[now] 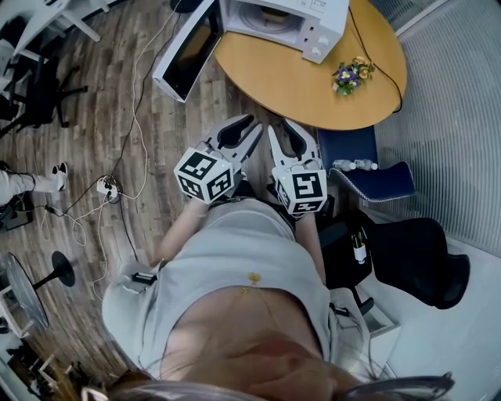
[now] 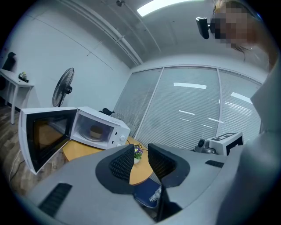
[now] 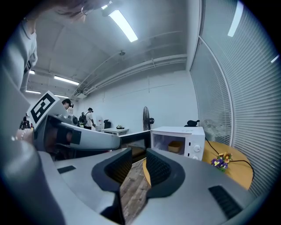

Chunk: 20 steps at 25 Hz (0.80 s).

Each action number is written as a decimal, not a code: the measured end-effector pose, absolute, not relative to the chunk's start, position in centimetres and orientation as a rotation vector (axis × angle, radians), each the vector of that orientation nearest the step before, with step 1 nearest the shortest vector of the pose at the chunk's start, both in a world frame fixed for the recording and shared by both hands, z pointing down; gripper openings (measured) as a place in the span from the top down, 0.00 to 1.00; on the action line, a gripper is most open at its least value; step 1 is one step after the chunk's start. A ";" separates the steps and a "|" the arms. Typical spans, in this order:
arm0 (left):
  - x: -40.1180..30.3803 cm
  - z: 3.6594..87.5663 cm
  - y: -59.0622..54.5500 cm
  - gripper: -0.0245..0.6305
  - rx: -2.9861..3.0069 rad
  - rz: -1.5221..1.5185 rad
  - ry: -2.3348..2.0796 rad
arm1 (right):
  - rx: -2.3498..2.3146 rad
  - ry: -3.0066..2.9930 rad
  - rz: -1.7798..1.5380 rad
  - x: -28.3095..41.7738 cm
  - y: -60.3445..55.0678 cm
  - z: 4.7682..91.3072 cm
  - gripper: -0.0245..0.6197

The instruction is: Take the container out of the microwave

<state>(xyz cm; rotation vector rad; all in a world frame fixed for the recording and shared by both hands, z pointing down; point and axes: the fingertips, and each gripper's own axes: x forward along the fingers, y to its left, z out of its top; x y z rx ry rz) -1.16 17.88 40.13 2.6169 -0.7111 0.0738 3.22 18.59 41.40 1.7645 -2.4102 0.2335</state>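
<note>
A white microwave [image 1: 286, 19] stands on the round wooden table [image 1: 313, 86] with its door [image 1: 184, 51] swung open to the left. Inside it sits a tan container [image 2: 95, 131], also visible as the container [image 3: 175, 146] in the right gripper view. My left gripper [image 1: 249, 127] and right gripper [image 1: 280, 130] are held side by side close to the person's body, short of the table's near edge and apart from the microwave. The left gripper [image 2: 140, 160] and the right gripper [image 3: 138, 165] both stand open with nothing between the jaws.
A small pot of flowers [image 1: 350, 76] stands on the table to the right of the microwave. A blue chair [image 1: 368, 168] with a bottle [image 1: 354, 165] and a black chair [image 1: 423, 258] are at the right. Cables [image 1: 117, 157] run over the wooden floor at the left.
</note>
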 end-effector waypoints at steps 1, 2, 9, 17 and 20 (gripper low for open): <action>-1.4 40.2 17.5 0.81 2.614 0.073 -0.709 | 1.761 -2.411 0.235 3.0 18.1 41.5 0.79; -1.6 40.4 17.1 0.81 2.612 0.073 -0.705 | 1.758 -2.412 0.235 2.7 17.8 41.6 0.79; -3.2 40.6 15.3 0.81 2.610 0.069 -0.691 | 1.760 -2.403 0.252 0.9 16.1 41.8 0.79; -3.9 40.4 14.5 0.81 2.584 0.031 -0.693 | 1.767 -2.386 0.278 0.6 15.5 41.7 0.79; -3.8 40.6 14.0 0.81 2.577 0.028 -0.696 | 1.758 -2.384 0.271 0.6 15.0 41.7 0.79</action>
